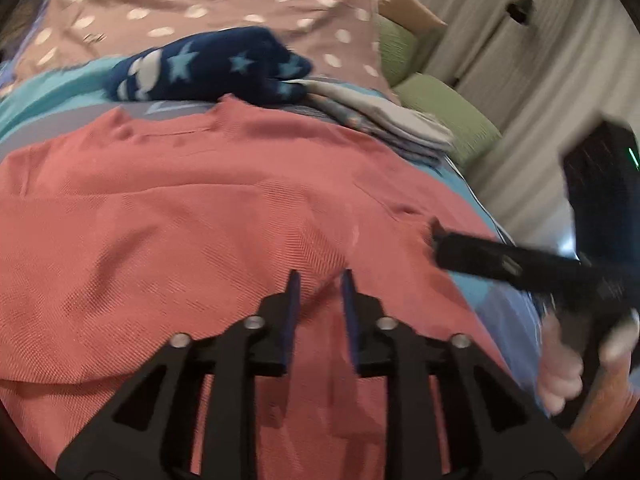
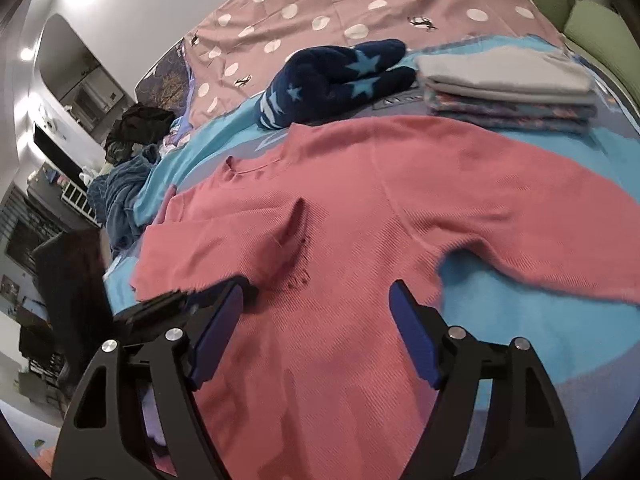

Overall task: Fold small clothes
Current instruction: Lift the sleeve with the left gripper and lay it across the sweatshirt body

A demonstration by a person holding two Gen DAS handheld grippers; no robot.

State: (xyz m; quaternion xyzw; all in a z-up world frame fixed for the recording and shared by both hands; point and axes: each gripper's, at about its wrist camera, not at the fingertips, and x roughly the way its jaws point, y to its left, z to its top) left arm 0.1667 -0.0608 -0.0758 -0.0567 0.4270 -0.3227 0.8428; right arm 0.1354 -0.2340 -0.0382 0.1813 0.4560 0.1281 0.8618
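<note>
A coral-pink ribbed long-sleeved top (image 1: 192, 216) lies spread on the bed, neck away from me; it also shows in the right wrist view (image 2: 360, 208). Its left sleeve is folded in across the body. Its right sleeve (image 2: 560, 232) stretches out to the right. My left gripper (image 1: 320, 276) hovers just over the top's lower body, jaws a narrow gap apart and empty. My right gripper (image 2: 316, 292) is wide open over the hem area, empty. Its black finger (image 1: 480, 256) enters the left wrist view from the right, at the top's right edge.
A navy star-patterned garment (image 2: 340, 80) lies bunched beyond the neckline. A stack of folded clothes (image 2: 508, 88) sits at the far right. A heap of dark and blue clothes (image 2: 128, 168) lies at the bed's left edge. The bed has a blue sheet (image 2: 520, 320) and dotted pink cover (image 2: 360, 0).
</note>
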